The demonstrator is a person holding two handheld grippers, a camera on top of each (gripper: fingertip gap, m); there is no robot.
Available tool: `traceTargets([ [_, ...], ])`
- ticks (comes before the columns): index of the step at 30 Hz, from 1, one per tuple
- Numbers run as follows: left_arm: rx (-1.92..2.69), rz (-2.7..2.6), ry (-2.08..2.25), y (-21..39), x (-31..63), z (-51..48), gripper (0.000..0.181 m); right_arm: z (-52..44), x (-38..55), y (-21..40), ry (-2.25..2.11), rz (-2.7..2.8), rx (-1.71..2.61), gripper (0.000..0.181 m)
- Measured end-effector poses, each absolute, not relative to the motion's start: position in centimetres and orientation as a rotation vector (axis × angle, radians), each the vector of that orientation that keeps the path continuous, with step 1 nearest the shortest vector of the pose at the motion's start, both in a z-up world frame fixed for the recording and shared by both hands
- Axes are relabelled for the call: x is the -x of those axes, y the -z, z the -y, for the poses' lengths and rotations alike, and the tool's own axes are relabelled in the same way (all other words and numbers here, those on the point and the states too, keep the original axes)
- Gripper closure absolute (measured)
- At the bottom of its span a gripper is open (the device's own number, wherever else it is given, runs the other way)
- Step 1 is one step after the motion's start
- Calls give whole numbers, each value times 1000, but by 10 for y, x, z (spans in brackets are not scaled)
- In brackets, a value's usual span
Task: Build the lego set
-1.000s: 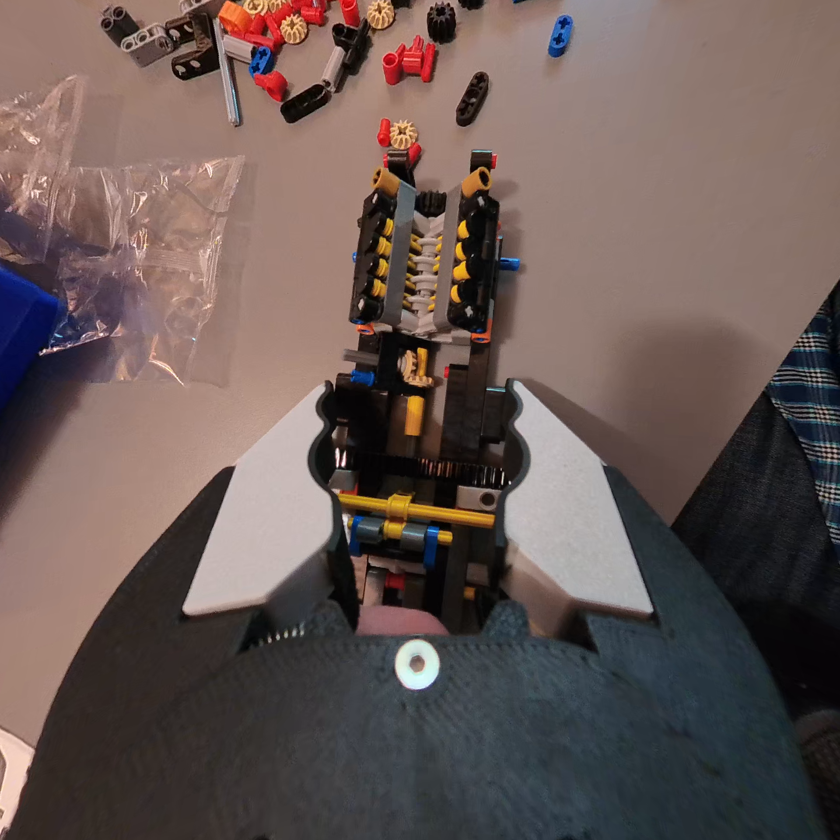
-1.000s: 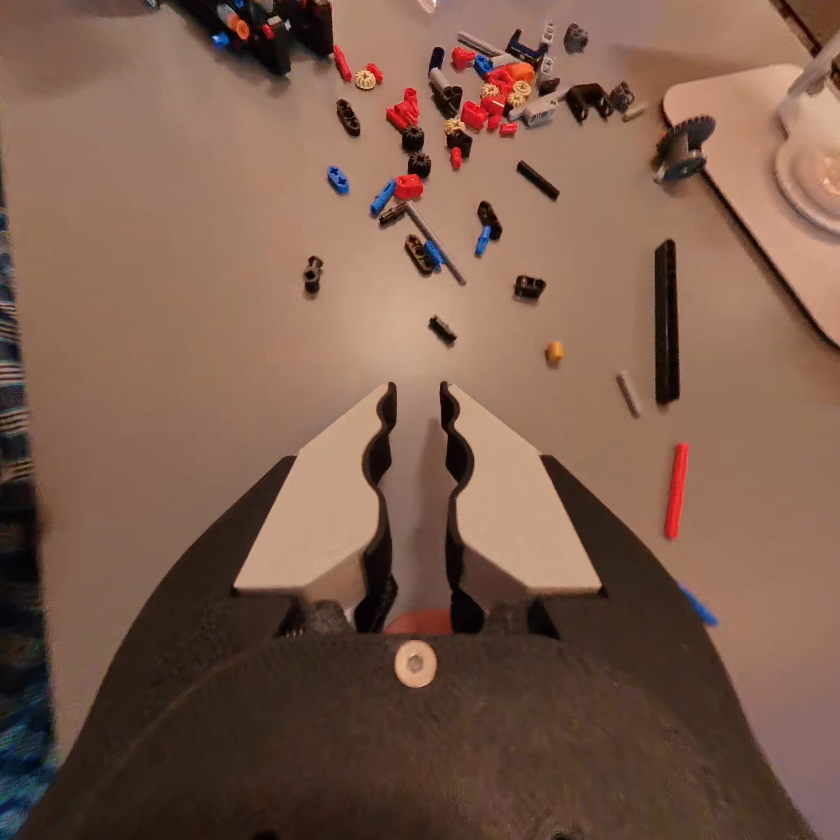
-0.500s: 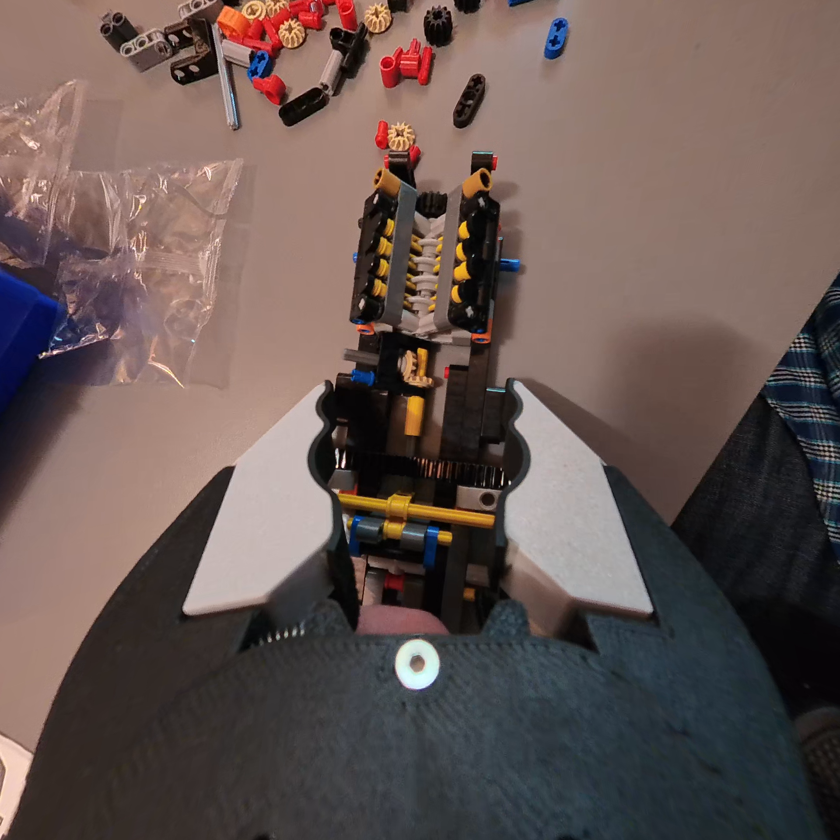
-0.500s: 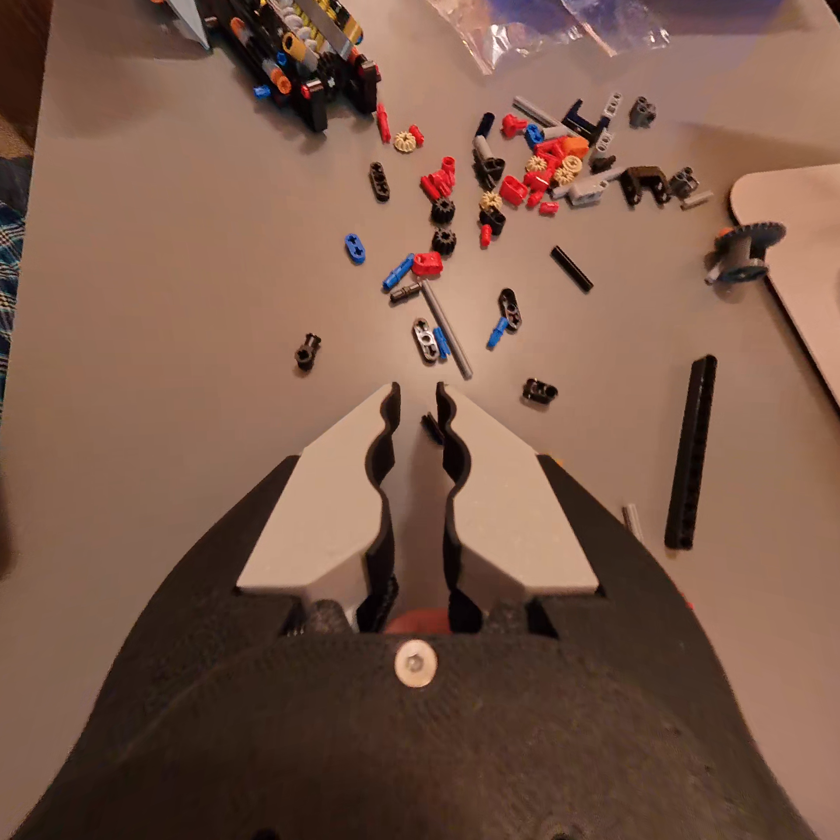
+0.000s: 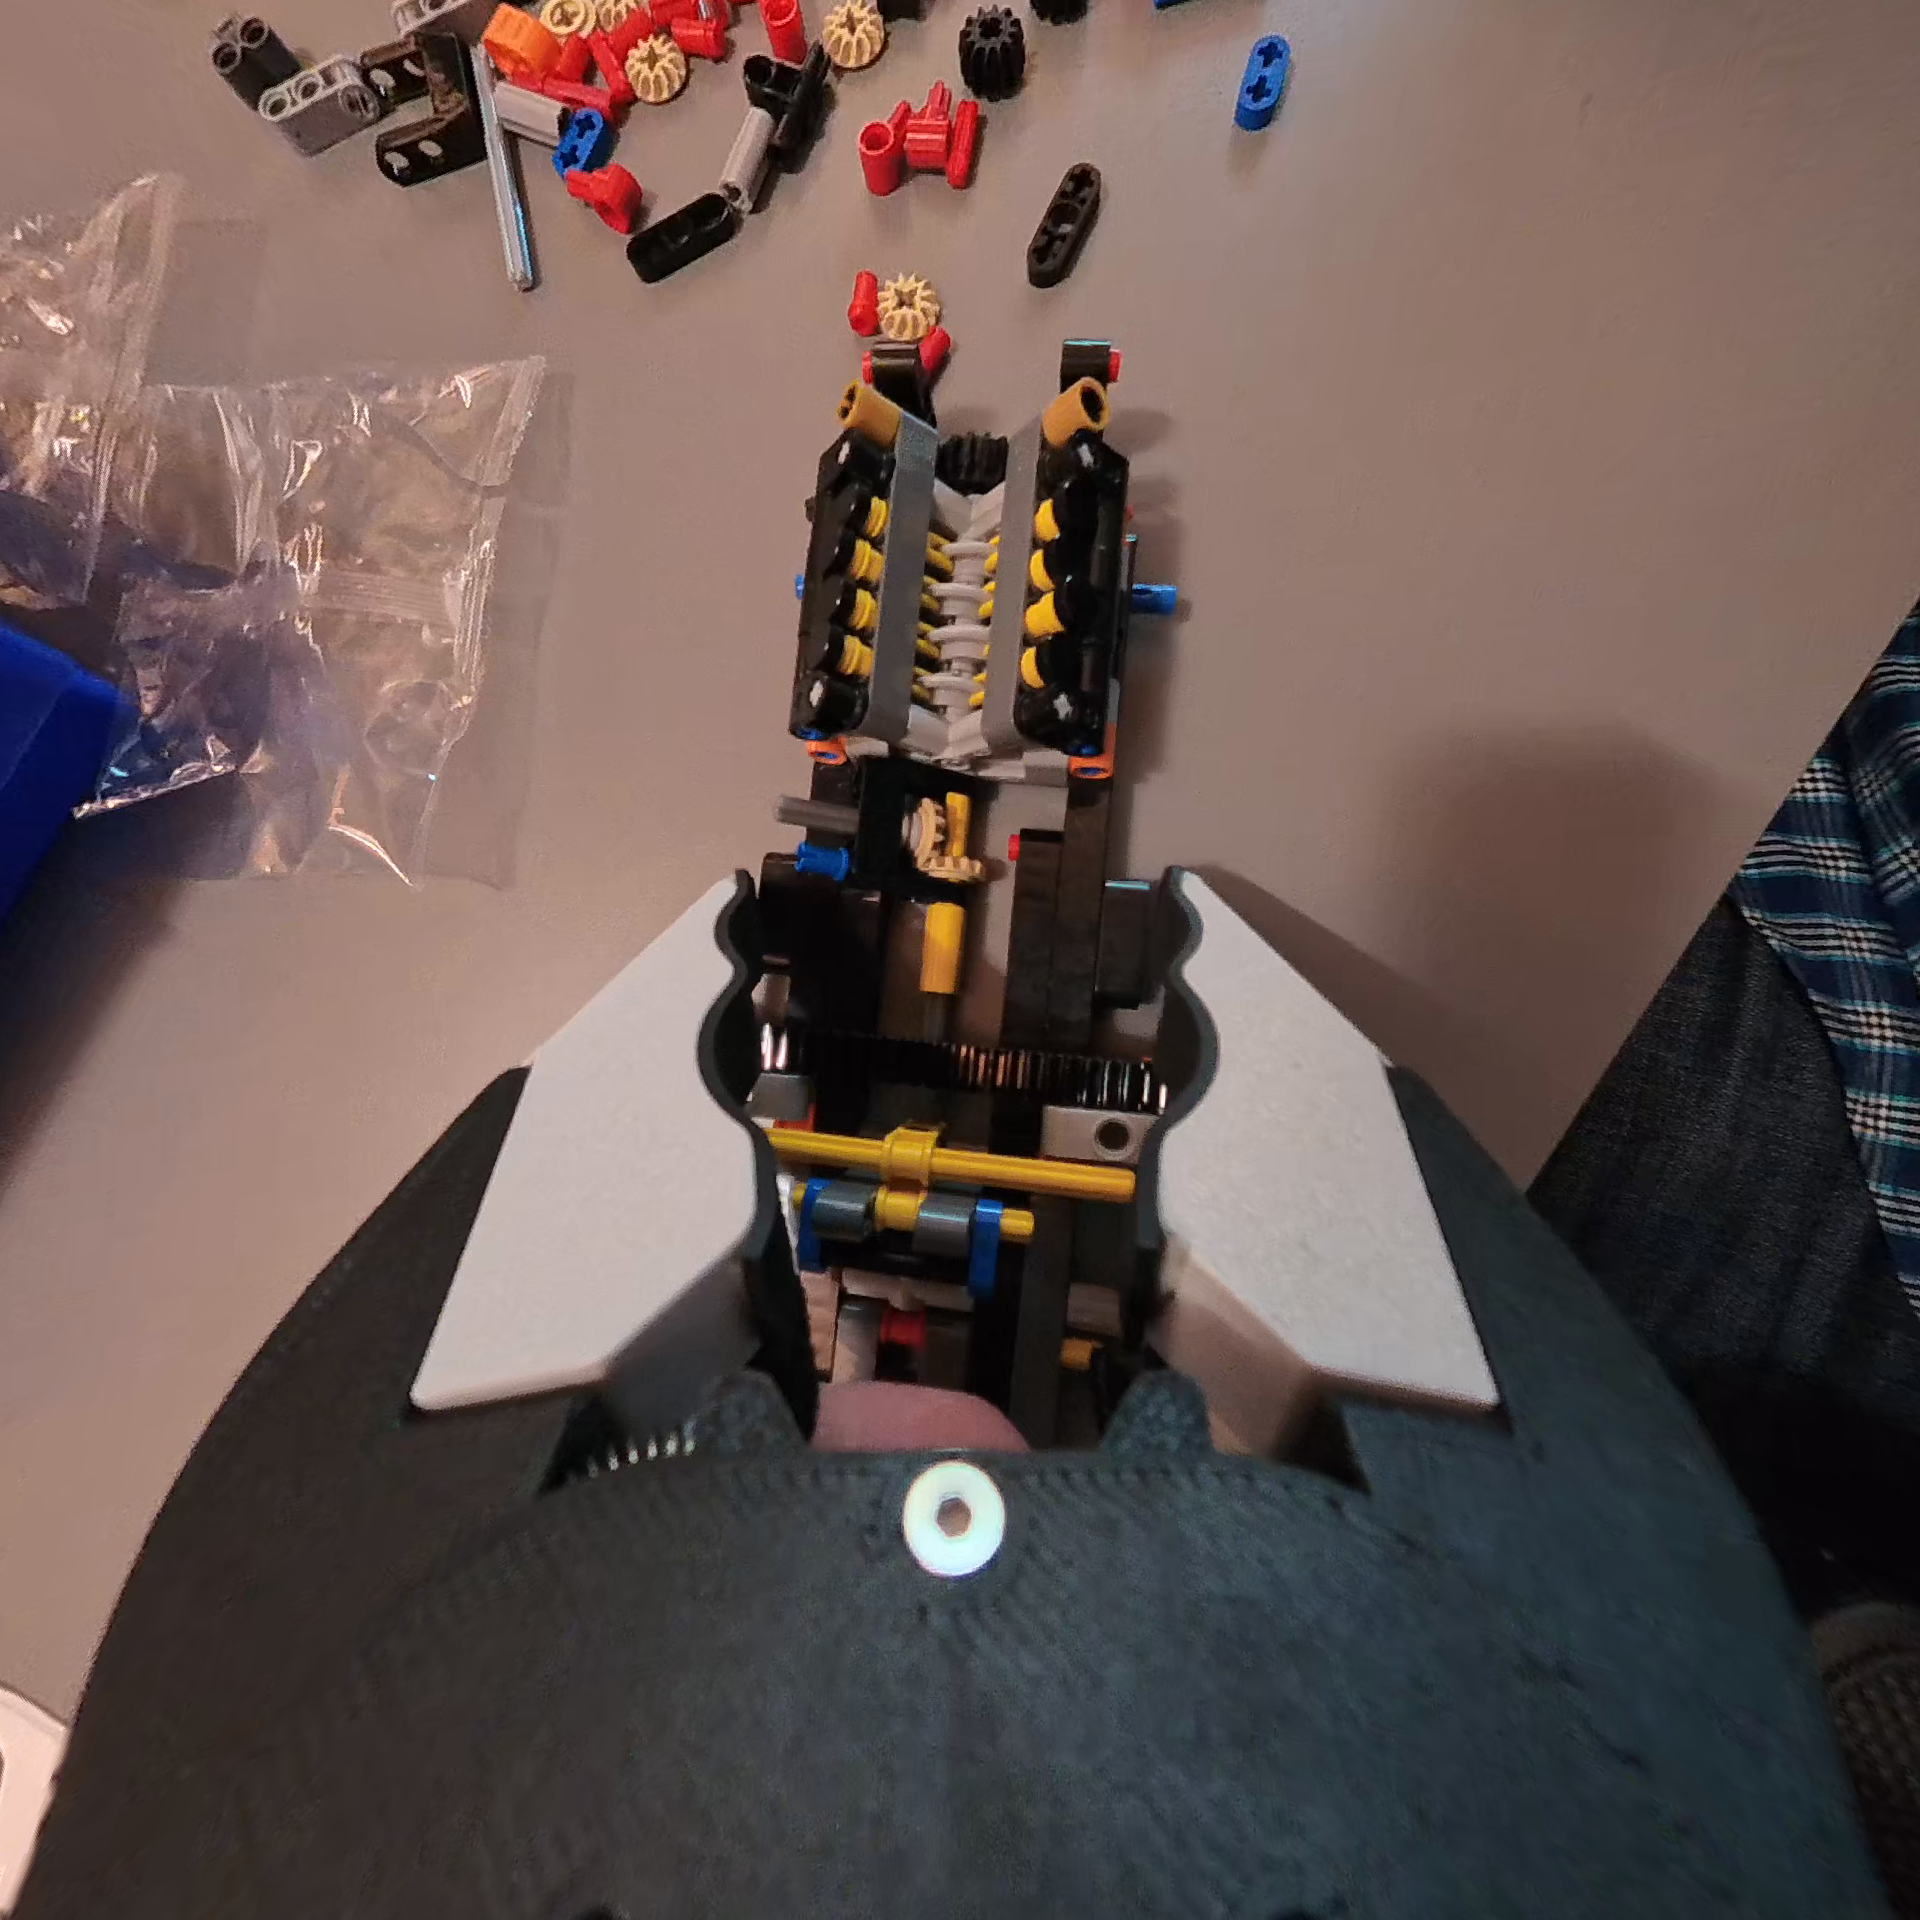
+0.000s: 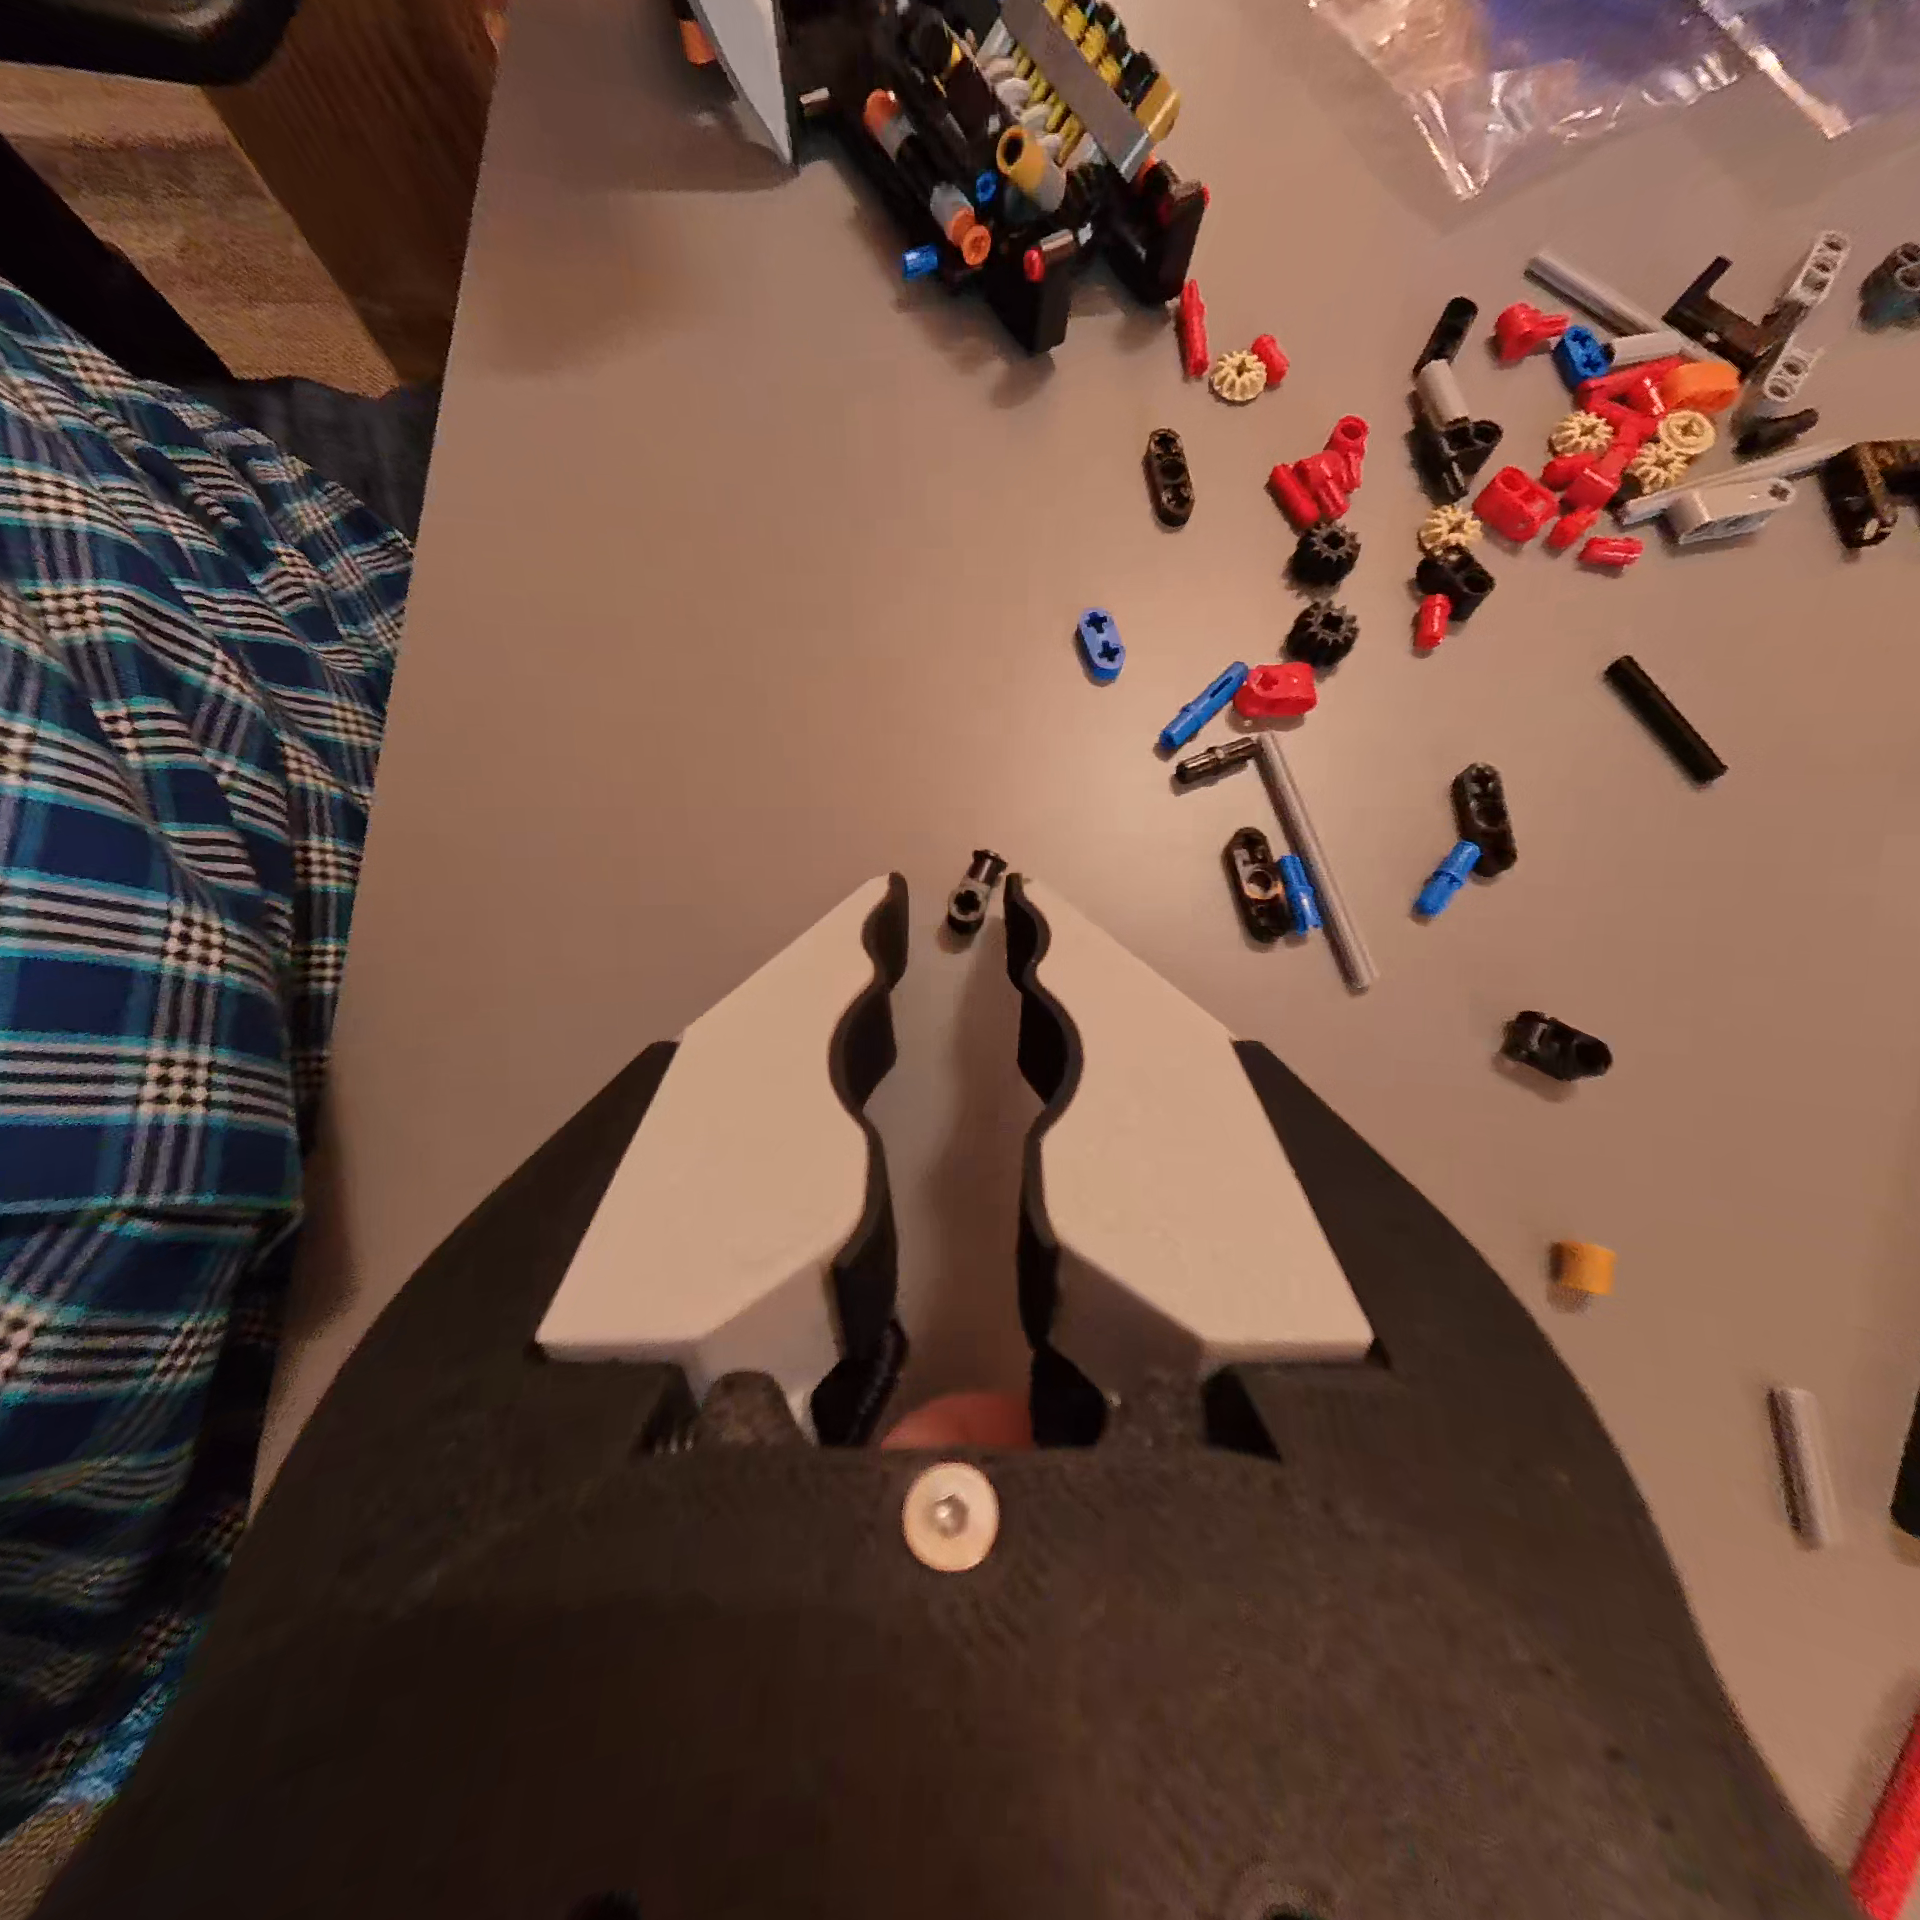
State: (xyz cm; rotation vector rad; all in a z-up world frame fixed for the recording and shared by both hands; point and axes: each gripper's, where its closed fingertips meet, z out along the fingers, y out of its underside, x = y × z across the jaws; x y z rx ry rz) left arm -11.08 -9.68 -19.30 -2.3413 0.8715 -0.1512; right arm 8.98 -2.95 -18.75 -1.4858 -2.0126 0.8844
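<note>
My left gripper (image 5: 956, 904) is shut on the rear of a long black Lego chassis (image 5: 961, 613) with a grey and yellow engine block, resting on the grey table. The same model (image 6: 1029, 156) shows at the top of the right wrist view. My right gripper (image 6: 951, 883) hangs over the table, slightly open and empty. A small black connector pin (image 6: 974, 891) lies on the table right at its fingertips, between them. Loose red, black, blue and tan pieces (image 6: 1507, 488) are scattered to the right of it.
Clear plastic bags (image 5: 281, 582) lie left of the model, over a blue box (image 5: 42, 748). Loose parts (image 5: 644, 114) lie beyond the model. A person's plaid sleeve (image 6: 156, 831) is at the table's left edge. An orange bush (image 6: 1582, 1268) and grey pin (image 6: 1803, 1465) lie right. My hands' fingertips stand some 20 centimeters from each other.
My right gripper has swung left and forward across the table, from the scattered pieces to the small black connector pin. The left gripper and the model have stayed almost still.
</note>
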Motion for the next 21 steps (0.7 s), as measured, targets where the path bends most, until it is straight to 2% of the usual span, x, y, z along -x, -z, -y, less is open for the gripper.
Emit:
traceTargets([
  [3, 2341, -866, 152, 192, 111, 97, 106, 29, -89, 192, -844, 2008, 1490, 176],
  [17, 2314, -822, 113, 175, 117, 97, 95, 2, -98, 180, -872, 1854, 1566, 176],
  [21, 2211, -822, 0, 142, 113, 91, 99, 1, -97, 168, -1009, 1772, 1598, 177],
])
